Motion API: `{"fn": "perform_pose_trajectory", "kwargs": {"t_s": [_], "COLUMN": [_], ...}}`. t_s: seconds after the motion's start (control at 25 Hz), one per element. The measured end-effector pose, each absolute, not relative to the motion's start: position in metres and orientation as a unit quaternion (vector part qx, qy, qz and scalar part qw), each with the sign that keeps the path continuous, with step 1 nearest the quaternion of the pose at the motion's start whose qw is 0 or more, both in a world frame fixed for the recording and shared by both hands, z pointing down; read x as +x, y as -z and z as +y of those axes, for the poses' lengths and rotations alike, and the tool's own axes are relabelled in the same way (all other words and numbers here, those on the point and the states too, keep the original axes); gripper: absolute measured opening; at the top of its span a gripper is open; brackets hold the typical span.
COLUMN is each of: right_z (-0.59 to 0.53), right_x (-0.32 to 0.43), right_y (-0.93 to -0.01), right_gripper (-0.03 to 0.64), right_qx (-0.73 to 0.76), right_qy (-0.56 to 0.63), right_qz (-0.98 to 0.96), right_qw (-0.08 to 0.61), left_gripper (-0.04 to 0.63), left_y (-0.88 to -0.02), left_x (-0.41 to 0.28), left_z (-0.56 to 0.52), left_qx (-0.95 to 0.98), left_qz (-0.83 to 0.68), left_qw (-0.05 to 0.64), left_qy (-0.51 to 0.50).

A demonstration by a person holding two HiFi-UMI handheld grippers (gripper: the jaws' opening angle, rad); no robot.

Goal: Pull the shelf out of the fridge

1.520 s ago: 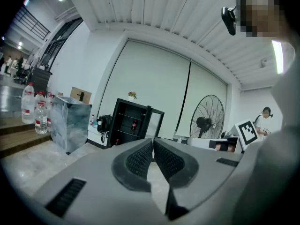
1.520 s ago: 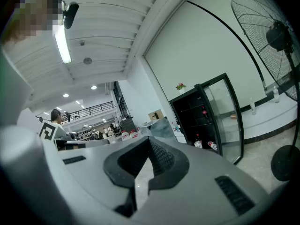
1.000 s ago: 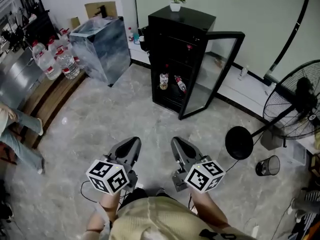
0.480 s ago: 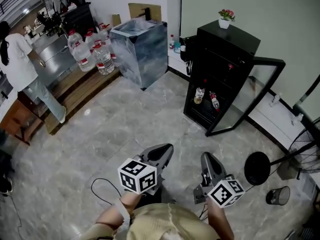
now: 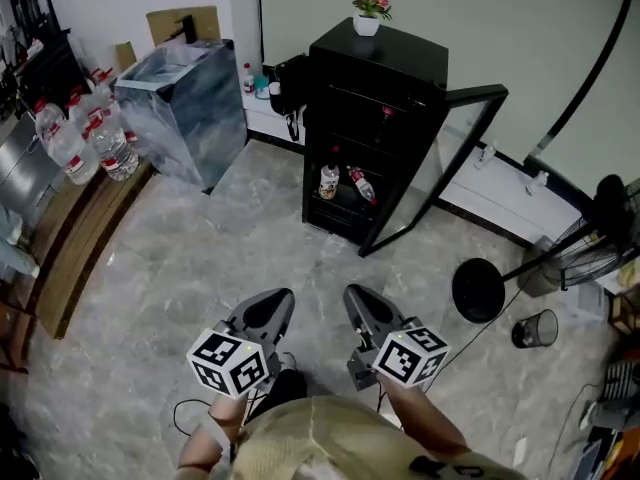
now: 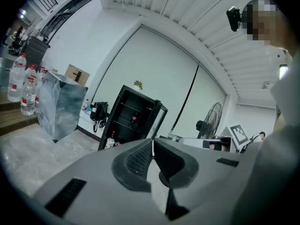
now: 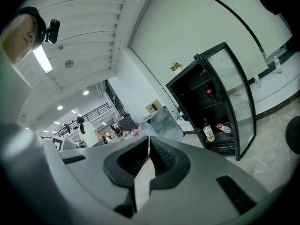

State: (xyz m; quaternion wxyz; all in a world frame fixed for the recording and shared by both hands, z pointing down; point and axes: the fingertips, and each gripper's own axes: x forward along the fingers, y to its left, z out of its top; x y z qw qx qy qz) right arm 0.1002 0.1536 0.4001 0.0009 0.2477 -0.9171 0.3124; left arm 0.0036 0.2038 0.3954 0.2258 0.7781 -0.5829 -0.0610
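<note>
A small black fridge [image 5: 378, 88] stands against the far wall with its glass door [image 5: 440, 158] swung open to the right. Inside, wire shelves [image 5: 345, 200] carry an upright bottle [image 5: 328, 181] and a lying bottle [image 5: 362, 185]. It also shows as the fridge [image 6: 126, 118] in the left gripper view and the fridge [image 7: 206, 111] in the right gripper view. My left gripper [image 5: 272, 305] and right gripper [image 5: 360, 301] hang side by side well short of the fridge, over the floor. Both are shut with nothing between the jaws.
A flower pot [image 5: 370, 13] sits on the fridge top. A grey marbled cabinet [image 5: 185, 98] and several water bottles [image 5: 85, 138] stand at left. A standing fan [image 5: 590, 248] with a round black base [image 5: 478, 288] and a small bin [image 5: 535, 330] are at right.
The head view swung left and back; the fridge sits near the centre again. Both grippers stay shut and low in front of the person.
</note>
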Motion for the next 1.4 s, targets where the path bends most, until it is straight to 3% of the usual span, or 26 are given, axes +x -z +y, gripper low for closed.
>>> {"fn": "perform_pose_trajectory", "kwargs": {"t_s": [0.24, 0.64, 0.76, 1.4], "right_z": [0.119, 0.086, 0.071, -0.089], "right_x": [0.061, 0.018, 0.019, 0.006], "right_y": [-0.394, -0.4, -0.402, -0.401], "right_gripper": [0.018, 0.025, 0.072, 0.173], "right_qx": [0.274, 0.297, 0.308, 0.338], "right_qy": [-0.331, -0.334, -0.332, -0.361], "right_qz": [-0.902, -0.894, -0.89, -0.859], "right_qw": [-0.046, -0.041, -0.041, -0.134], "left_gripper": [0.021, 0.023, 0.023, 0.025], "left_y": [-0.398, -0.405, -0.411, -0.399], "left_x": [-0.048, -0.097, -0.101, -0.126], "left_z": [0.182, 0.146, 0.133, -0.015], "left_qx": [0.781, 0.803, 0.805, 0.785], "left_qz": [-0.578, -0.542, -0.537, -0.572], "left_qw": [0.229, 0.238, 0.244, 0.224], "left_qy": [0.062, 0.069, 0.069, 0.082]}}
